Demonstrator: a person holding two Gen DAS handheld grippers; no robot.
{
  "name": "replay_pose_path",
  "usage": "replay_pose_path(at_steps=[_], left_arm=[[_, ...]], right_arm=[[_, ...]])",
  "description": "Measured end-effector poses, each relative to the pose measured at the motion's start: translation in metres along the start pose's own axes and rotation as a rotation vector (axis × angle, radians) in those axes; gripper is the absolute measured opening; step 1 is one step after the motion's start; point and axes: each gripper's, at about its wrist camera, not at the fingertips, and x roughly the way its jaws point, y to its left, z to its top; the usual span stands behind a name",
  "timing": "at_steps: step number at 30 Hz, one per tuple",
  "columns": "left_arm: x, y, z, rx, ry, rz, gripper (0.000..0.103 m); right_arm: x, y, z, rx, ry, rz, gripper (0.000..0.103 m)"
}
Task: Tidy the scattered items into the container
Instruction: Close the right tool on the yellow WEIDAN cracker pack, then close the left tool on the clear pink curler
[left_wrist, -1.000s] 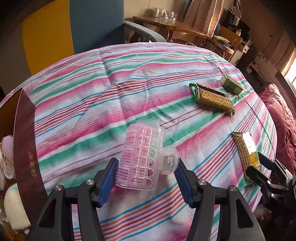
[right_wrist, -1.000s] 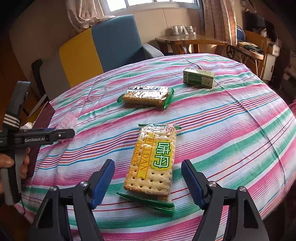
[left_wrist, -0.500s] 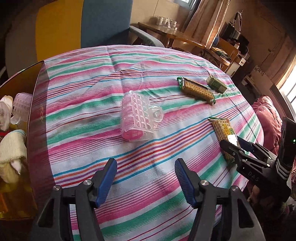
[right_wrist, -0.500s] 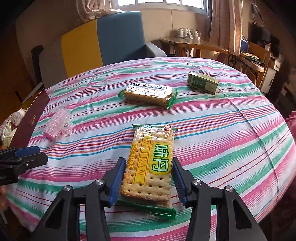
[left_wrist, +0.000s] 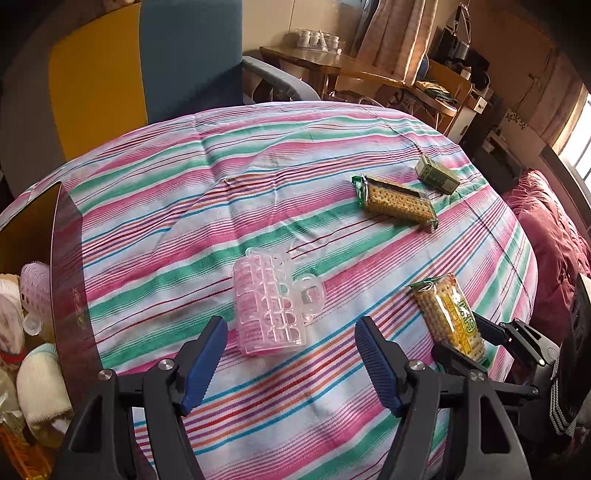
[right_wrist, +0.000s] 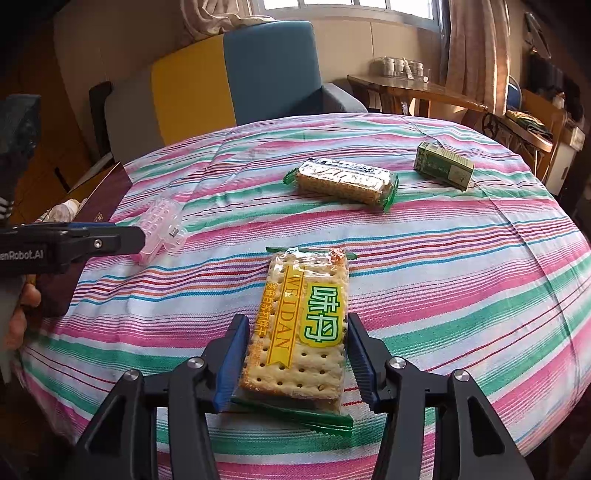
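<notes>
— Where do the tools stand?

— The right gripper has its jaws closed against the long sides of the near cracker packet, which lies flat on the striped cloth. The left gripper is wide open and empty, just short of the pink hair clip.

— And the container?

— The box sits at the table's left edge.

— Advice?

— Grip lightly; crackers likely crumble. Lift level.

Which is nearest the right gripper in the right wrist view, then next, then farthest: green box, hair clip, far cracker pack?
1. Hair clip, on the left.
2. Far cracker pack, straight ahead, mid-table.
3. Green box, far right.
</notes>
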Motion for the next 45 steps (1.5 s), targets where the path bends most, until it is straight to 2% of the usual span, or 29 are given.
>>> replay_pose_path(at_steps=[7, 11, 15, 18, 20, 22, 28, 33, 39, 45], left_arm=[[0.025, 0.006, 0.012, -0.02, 0.054, 0.046, 0.073], [0.034, 0.017, 0.008, -0.072, 0.064, 0.032, 0.072], [0.029, 0.019, 0.002, -0.087, 0.024, 0.04, 0.061], [0.024, 0.018, -0.006, -0.101, 0.006, 0.026, 0.06], [0.018, 0.016, -0.013, -0.108, -0.009, 0.014, 0.06], [0.01, 0.011, -0.02, -0.106, -0.029, -0.005, 0.06], [-0.013, -0.005, -0.041, -0.07, -0.072, -0.017, 0.06], [-0.031, -0.002, -0.052, -0.086, -0.103, -0.02, 0.06], [-0.064, 0.017, -0.058, -0.134, -0.179, 0.002, 0.06], [-0.105, 0.06, -0.066, -0.231, -0.269, 0.056, 0.06]], right_arm=[[0.002, 0.004, -0.001, -0.018, -0.004, 0.015, 0.067], [0.003, 0.009, -0.002, -0.031, -0.007, 0.01, 0.072], [0.003, 0.011, -0.002, -0.034, -0.012, -0.004, 0.072], [0.004, 0.013, -0.002, -0.048, -0.013, -0.04, 0.066], [0.003, 0.011, -0.002, -0.041, -0.018, -0.055, 0.056], [0.001, 0.006, -0.001, -0.017, -0.018, -0.054, 0.049], [-0.004, 0.003, 0.001, 0.047, -0.009, 0.002, 0.048], [-0.008, 0.018, 0.003, 0.061, -0.006, 0.069, 0.048], [-0.014, 0.052, 0.02, -0.016, -0.027, 0.124, 0.048], [-0.019, 0.109, 0.052, -0.121, -0.067, 0.215, 0.048]])
